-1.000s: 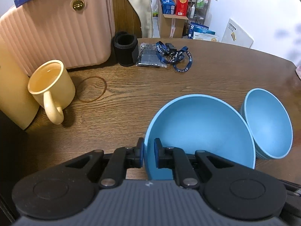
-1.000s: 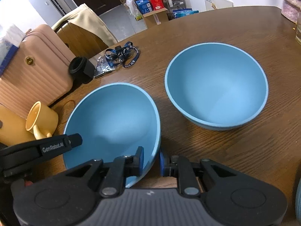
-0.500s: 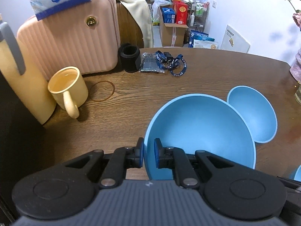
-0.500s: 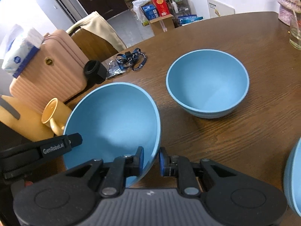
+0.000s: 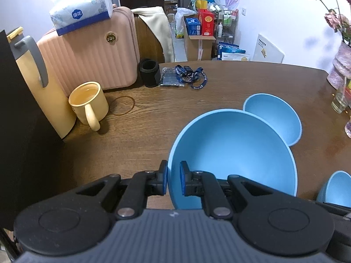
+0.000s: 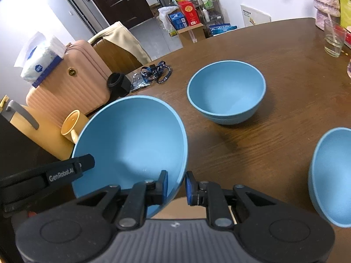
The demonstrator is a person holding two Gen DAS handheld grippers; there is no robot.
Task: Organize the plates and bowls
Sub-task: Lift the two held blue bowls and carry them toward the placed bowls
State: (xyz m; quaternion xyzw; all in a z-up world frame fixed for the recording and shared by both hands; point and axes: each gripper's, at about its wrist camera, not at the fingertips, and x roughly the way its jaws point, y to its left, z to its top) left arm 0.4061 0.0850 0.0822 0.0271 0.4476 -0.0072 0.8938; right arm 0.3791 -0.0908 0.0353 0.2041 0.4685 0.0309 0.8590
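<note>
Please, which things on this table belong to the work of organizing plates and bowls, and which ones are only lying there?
Belong to the job:
- large blue bowl, gripped at its rim by left gripper and right gripper
- blue bowl standing on the table
- third blue bowl at the right edge

Just lying about:
- yellow mug
- pink suitcase
- tissue pack
- blue lanyard
- drinking glass

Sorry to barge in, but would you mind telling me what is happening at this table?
A person is tidying bowls with handheld tongs. The left tongs and the right tongs each clamp a rim of the same large blue bowl, holding it above the wooden table. A second blue bowl sits on the table beyond, and a third shows at the right edge.
</note>
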